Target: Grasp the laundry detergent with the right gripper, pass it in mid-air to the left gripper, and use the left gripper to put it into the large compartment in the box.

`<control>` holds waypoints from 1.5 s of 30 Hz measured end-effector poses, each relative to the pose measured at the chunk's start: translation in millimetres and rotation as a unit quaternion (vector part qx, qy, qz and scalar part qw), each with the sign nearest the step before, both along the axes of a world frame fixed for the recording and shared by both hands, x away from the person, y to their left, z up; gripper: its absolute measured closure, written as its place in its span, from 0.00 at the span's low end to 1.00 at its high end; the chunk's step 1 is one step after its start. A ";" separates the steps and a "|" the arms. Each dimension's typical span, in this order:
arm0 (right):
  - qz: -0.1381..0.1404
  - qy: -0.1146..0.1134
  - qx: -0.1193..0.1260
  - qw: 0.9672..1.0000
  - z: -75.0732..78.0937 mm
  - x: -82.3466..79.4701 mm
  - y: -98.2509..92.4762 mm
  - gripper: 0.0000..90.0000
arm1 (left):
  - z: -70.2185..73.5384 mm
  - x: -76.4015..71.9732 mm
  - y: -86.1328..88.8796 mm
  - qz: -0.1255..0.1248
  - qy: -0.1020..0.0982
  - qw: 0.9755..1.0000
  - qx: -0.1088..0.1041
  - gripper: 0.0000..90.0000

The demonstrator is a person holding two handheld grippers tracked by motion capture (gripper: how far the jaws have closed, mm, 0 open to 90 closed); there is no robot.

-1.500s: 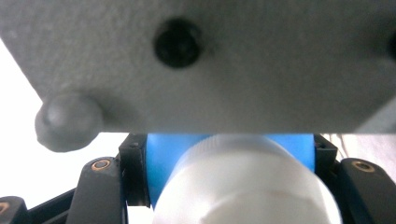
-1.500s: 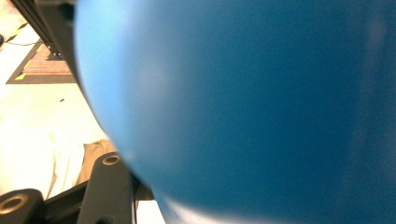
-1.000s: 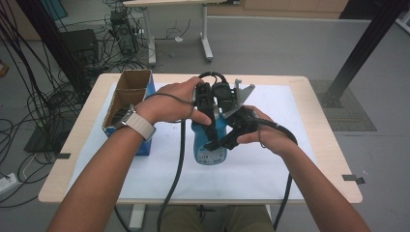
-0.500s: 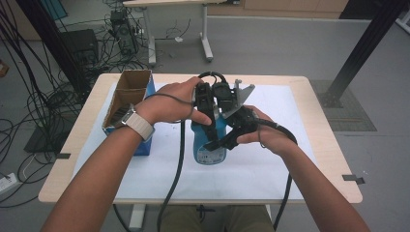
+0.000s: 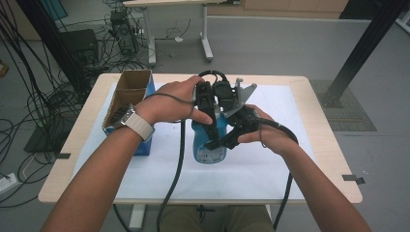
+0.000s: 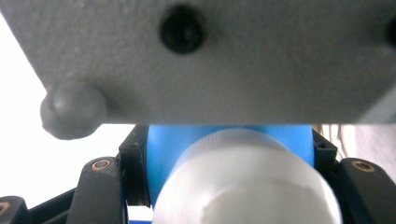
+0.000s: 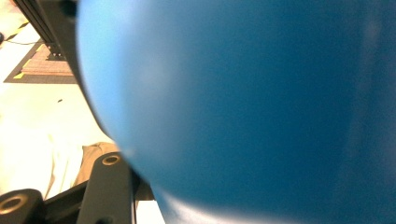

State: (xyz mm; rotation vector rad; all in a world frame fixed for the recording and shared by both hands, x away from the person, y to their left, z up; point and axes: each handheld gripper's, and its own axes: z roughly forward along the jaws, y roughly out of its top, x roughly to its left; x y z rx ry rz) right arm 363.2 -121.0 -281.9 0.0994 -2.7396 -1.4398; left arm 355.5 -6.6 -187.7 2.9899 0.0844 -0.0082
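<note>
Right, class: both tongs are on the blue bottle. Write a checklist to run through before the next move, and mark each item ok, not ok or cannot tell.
1. Left tongs shut on the blue bottle near its white cap: ok.
2. Right tongs shut on the bottle's body: ok.
3. Cap tight or loose: cannot tell.
4. Bottle resting on the white mat or lifted: cannot tell.
5. Cardboard box stands apart from the bottle, at the left: ok.
6. Cables hang free off the table's near edge: ok.
</note>
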 end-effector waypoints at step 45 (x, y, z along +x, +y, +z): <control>-0.152 0.024 -0.245 0.957 15.3 26.7 -117.5 0.07 | 34.6 17.2 14.3 0.213 -0.036 0.976 0.023 0.42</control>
